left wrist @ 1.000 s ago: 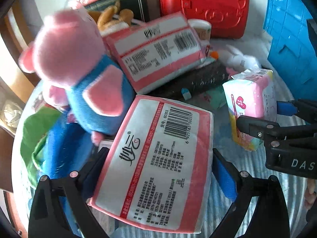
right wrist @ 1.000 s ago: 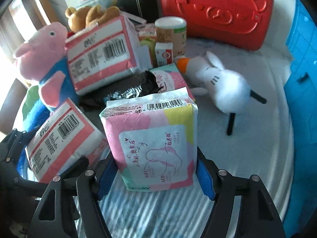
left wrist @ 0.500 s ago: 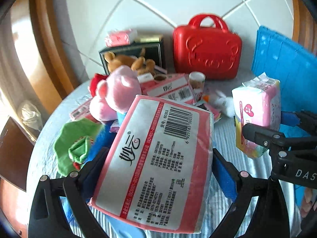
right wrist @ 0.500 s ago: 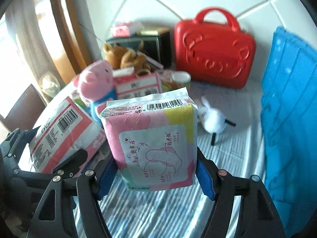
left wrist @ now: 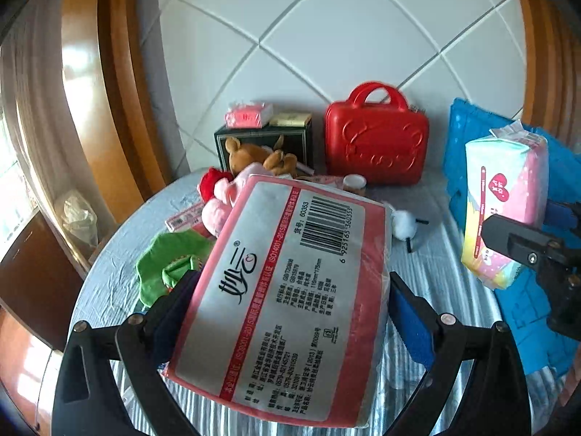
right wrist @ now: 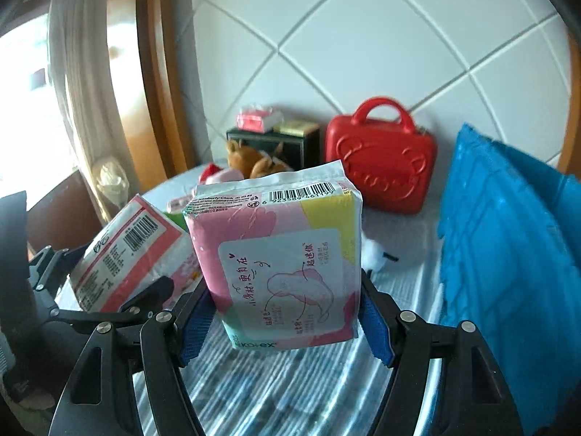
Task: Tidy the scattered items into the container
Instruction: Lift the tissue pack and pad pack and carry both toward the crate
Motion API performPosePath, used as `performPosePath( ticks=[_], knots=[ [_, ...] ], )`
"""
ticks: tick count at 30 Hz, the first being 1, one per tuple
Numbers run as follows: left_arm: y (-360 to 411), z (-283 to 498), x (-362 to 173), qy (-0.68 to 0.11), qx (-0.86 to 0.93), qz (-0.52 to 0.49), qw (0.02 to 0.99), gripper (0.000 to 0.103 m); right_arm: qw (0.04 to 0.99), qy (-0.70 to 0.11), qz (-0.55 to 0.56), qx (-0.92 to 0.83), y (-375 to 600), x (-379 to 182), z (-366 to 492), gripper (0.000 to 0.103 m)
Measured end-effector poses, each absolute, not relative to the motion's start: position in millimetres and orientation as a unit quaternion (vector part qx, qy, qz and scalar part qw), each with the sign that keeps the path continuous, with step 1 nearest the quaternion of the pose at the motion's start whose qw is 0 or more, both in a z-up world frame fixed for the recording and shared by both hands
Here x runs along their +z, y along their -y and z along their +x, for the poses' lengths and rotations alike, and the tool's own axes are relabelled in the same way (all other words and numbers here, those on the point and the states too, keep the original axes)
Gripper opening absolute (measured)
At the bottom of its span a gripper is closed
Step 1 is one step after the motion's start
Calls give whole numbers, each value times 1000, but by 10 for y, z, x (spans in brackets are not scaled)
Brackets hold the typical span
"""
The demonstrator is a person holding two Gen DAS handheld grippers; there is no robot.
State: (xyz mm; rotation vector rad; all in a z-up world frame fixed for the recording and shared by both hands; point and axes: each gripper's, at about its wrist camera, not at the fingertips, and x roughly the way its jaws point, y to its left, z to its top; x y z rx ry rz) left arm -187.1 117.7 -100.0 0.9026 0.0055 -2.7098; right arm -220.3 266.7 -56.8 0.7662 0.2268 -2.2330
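Observation:
A red-and-white pack [left wrist: 308,247] is clamped between the blue pads of my left gripper [left wrist: 287,309], lifted above the table. The same pack [right wrist: 123,250] appears at the left of the right wrist view. My right gripper [right wrist: 287,309] is shut on an upright pink-and-yellow pad pack [right wrist: 287,265], which also hangs at the right of the left wrist view [left wrist: 504,196]. The blue container [right wrist: 508,254] stands to the right of both packs, its wall seen from outside.
A red case [left wrist: 374,138] and a black box [left wrist: 261,138] stand against the tiled wall. A brown bear [left wrist: 254,156], pink plush [left wrist: 221,203], white plush [left wrist: 403,223] and green cloth [left wrist: 167,265] lie on the striped tablecloth [right wrist: 290,392]. A wooden frame is at the left.
Both grippers have risen and drawn back from the table with their packs still held. The toys now look smaller and farther, and the tiled wall fills the upper view.

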Motion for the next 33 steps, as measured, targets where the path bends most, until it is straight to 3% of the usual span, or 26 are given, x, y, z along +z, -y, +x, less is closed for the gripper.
performPosePath(
  ticks=[17, 33],
  knots=[
    [-1719, -1346, -386, -4, -965, 254, 59, 99, 291, -40, 246, -924, -3612, 112, -1508, 71],
    [-3965, -1807, 277, 32, -985, 167, -14, 99, 203, -30, 212, -956, -5633, 386, -2263, 71]
  ],
)
